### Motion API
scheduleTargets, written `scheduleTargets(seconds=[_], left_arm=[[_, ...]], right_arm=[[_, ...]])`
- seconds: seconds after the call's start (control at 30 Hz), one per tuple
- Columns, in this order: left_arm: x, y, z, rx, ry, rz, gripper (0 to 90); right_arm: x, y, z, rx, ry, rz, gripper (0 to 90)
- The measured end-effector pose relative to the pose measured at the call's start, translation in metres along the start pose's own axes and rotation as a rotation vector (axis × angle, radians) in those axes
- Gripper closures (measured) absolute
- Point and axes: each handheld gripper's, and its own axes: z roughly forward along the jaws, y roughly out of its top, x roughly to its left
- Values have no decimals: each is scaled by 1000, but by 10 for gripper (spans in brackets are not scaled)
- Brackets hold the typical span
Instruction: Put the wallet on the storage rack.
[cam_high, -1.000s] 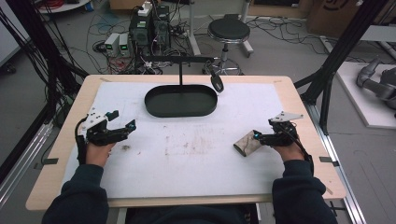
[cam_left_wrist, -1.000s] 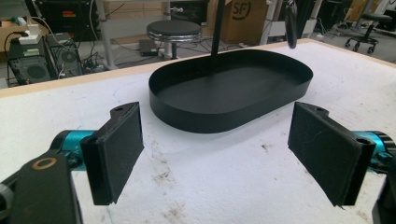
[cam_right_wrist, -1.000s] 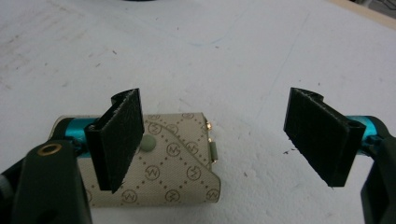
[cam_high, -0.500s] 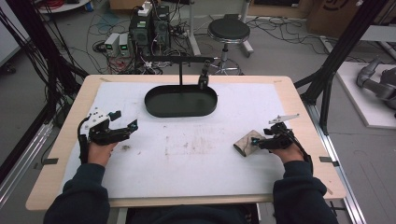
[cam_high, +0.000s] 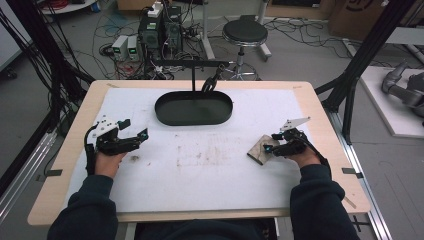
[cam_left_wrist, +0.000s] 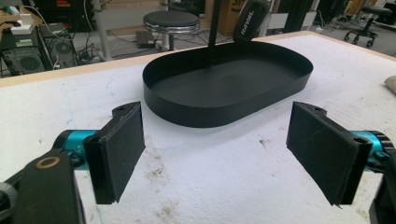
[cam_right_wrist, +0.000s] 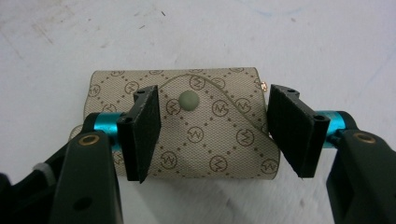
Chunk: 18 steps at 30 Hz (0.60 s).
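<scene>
At about four o'clock on the white table cover (cam_high: 210, 175), well short of the right edge, lies a small beige pouch (cam_high: 259, 150) with a monogram lattice and a round snap stud (cam_right_wrist: 188, 100) on its curved flap. The right gripper view looks down on the pouch (cam_right_wrist: 187, 126) lying flat. The right gripper (cam_high: 270, 148) is at the pouch, its jaws half open and just now closing. The left pad (cam_right_wrist: 145, 133) sits over the pouch's left part and the right pad (cam_right_wrist: 292, 128) stands at its right edge. Whether either pad presses on the fabric cannot be told. The right hand (cam_high: 300, 155) comes in from five o'clock.

At twelve o'clock from the table's middle stands a black oval tray (cam_high: 165, 114), with a thin black stand (cam_high: 192, 75) rising behind it and a dark tag (cam_left_wrist: 249, 21) hanging from its arm.

At nine o'clock, well apart from the pouch, the left gripper (cam_high: 135, 131) rests in the left hand (cam_high: 107, 157) with its jaws spread wide and nothing between them. In the left gripper view its pads (cam_left_wrist: 119, 149) frame the tray's near wall (cam_left_wrist: 205, 109) farther off.
</scene>
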Motion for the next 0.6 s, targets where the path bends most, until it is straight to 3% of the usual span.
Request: scheduleTargets(seconds=[0.07,0.13,0.17,0.23,0.3,0.4,0.47,0.53,0.6], left_arm=[[0,0,0,0,1,-2,191],[0,0,0,-1,3,-2,191],[0,0,-1,-3,2,-5,191],[1,0,-1,-4,5,-4,191],[1,0,-1,-3,5,-5,191],[1,0,-1,-2,4,-4,191],[0,0,-1,-4,3,-2,191],[0,0,-1,-4,2,-2,191],[1,0,-2,-4,3,-2,192]], right_arm=[[-2,4,3,-3,-6,-60,368],[0,11,4,-2,-33,-127,431],[2,13,4,-1,-53,-145,432],[6,19,5,19,-101,-127,361],[9,21,4,35,-173,-28,262],[15,21,-1,36,-281,249,219],[21,19,-3,-15,-300,448,179],[28,18,-1,-43,-279,520,179],[38,19,5,-33,-284,541,179]])
